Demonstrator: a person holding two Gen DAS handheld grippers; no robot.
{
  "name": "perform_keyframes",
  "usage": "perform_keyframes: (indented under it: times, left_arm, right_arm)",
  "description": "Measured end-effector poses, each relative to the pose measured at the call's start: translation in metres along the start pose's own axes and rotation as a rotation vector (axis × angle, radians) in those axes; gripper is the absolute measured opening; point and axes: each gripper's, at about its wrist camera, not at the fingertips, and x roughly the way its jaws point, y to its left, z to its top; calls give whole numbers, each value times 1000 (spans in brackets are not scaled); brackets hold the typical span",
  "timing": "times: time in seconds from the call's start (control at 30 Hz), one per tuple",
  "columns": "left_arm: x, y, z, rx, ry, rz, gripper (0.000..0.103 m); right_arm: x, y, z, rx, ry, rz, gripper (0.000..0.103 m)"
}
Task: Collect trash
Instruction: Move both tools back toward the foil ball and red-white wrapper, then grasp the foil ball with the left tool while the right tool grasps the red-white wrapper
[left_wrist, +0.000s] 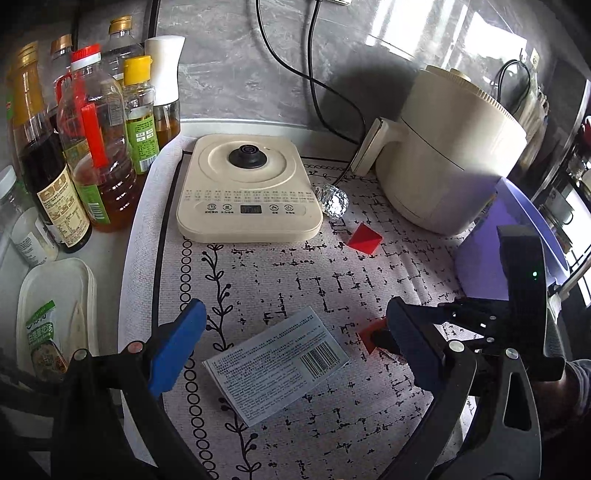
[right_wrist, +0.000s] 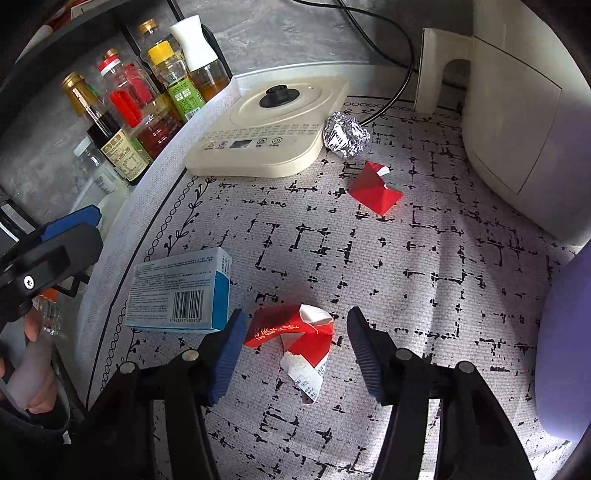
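A crumpled red-and-white wrapper (right_wrist: 295, 332) lies on the patterned mat (right_wrist: 406, 266). My right gripper (right_wrist: 295, 350) points down over it, open, with a blue pad on each side and the right pad clear of the paper. A light blue barcoded box (left_wrist: 277, 363) lies flat between the wide-open fingers of my left gripper (left_wrist: 295, 343), untouched. The box (right_wrist: 181, 291) sits just left of the wrapper. Farther back lie a folded red paper (right_wrist: 376, 192) and a foil ball (right_wrist: 345, 134). In the left wrist view only a corner of the wrapper (left_wrist: 369, 336) shows behind my right finger.
A cream appliance base (left_wrist: 247, 192) and a cream air fryer (left_wrist: 450, 147) with black cords stand at the back. Several oil and sauce bottles (left_wrist: 92, 147) and a white lidded tub (left_wrist: 55, 314) line the left. A purple bin (right_wrist: 565, 350) stands at the right edge.
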Motion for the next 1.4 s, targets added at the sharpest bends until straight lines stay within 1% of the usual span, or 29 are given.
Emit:
perform_keyframes:
  times: [0.03, 0.13, 0.23, 0.33, 0.43, 0.57, 0.73, 0.83, 0.93, 1.1, 1.2, 1.4]
  left_arm:
    - [3, 1, 1, -2, 5, -7, 97]
    - [12, 0, 7, 12, 17, -19, 97]
    - [24, -4, 17, 32, 16, -42, 95]
    - [37, -10, 30, 50, 11, -61, 88]
    - [51, -14, 44, 47, 13, -87, 80]
    - [68, -23, 61, 73, 7, -112, 70]
    - [91, -33, 80, 108, 7, -142, 64]
    - [108, -36, 89, 119, 24, -148, 57]
    - [124, -38, 97, 120, 37, -156, 56]
    - [145, -47, 106, 163, 59, -158, 56]
    - [160, -52, 107, 182, 78, -154, 56]
    - [177, -58, 106, 211, 104, -159, 51]
  right_arm:
    - [4, 0, 0, 0, 9, 12, 44]
    - [3, 1, 6, -12, 17, 2, 38]
    - [-2, -7, 12, 6, 10, -7, 35]
    - [-9, -20, 20, 30, -11, -43, 35]
    - [-20, -33, 31, 63, -58, -66, 35]
    - [-34, -44, 44, 77, -113, -104, 35]
    - [-42, -53, 57, 79, -151, -146, 35]
    - [-44, -57, 63, 83, -164, -161, 35]
    - [-43, -61, 68, 82, -170, -180, 35]
    - [-36, -66, 75, 82, -170, -196, 35]
    - [-31, -67, 79, 72, -169, -208, 35]
    - [-28, -67, 84, 63, -174, -220, 35]
